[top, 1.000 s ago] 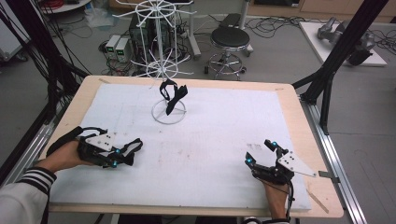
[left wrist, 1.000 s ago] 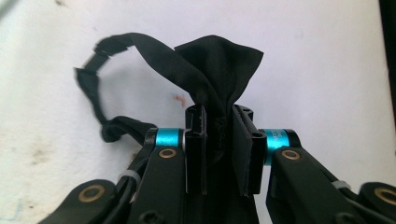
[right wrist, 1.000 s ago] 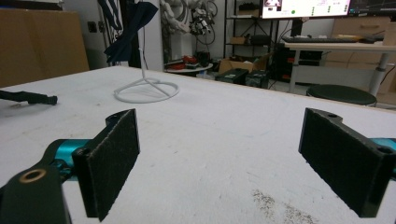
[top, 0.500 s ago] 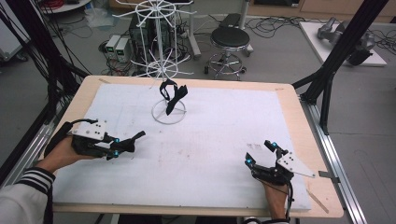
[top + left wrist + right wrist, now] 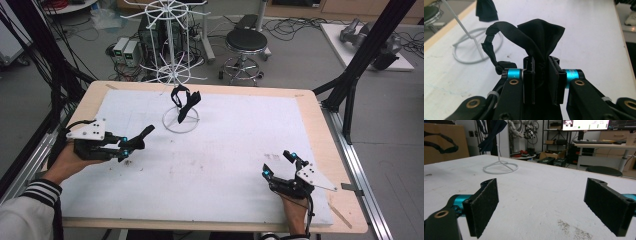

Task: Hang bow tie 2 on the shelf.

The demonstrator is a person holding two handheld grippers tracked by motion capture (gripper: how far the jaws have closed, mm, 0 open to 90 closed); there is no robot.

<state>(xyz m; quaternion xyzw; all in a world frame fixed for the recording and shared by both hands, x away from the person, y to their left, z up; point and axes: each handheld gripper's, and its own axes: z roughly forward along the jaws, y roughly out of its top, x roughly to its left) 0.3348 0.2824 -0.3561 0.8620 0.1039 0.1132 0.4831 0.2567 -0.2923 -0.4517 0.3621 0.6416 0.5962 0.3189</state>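
Pinching a black cloth mask [image 5: 541, 37] with its strap, the left tool [image 5: 134, 144] hangs over the white surface [image 5: 235, 145] near its left edge. The right tool [image 5: 280, 165] rests wide apart and empty by the near right corner, with bare matte sheet between them. A white wire stand [image 5: 180, 122] with another black piece [image 5: 184, 102] sits toward the far edge.

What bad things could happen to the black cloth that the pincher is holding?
The left gripper pinches just a bunched fold of the black cloth, so the cloth might slip out. Its loose strap dangles to one side and could snag on the white wire stand, where another black cloth already hangs. The right gripper rests open across the table, too far off to catch a fall.
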